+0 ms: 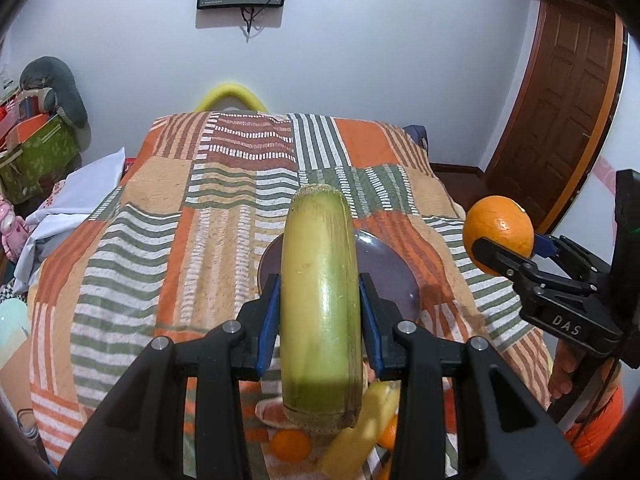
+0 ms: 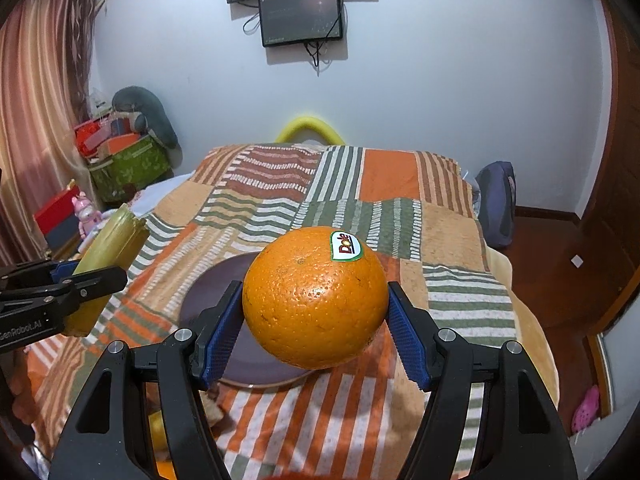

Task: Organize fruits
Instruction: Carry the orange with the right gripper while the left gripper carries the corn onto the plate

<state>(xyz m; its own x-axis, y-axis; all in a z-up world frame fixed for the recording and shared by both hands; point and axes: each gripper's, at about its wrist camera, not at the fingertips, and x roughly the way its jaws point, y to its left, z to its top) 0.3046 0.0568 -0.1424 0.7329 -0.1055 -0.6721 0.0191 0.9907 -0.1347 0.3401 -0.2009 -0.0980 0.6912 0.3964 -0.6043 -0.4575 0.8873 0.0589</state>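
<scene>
The left gripper (image 1: 320,300) is clamping a yellow-green cut stalk (image 1: 320,300), perhaps sugarcane, holding it in the air above a dark plate (image 1: 392,276) lying on the striped bedspread (image 1: 160,220). The right gripper (image 2: 316,320) is squeezing an orange (image 2: 314,298) between its blue pads (image 2: 222,332), also above the plate. Only the right wrist view is showing the Dole sticker (image 2: 346,246) on the orange. Only the left wrist view is showing more fruit under the stalk: a small orange (image 1: 291,444) and a yellow piece (image 1: 360,436), both blurred and partly hidden, so what they are lying on is unclear.
</scene>
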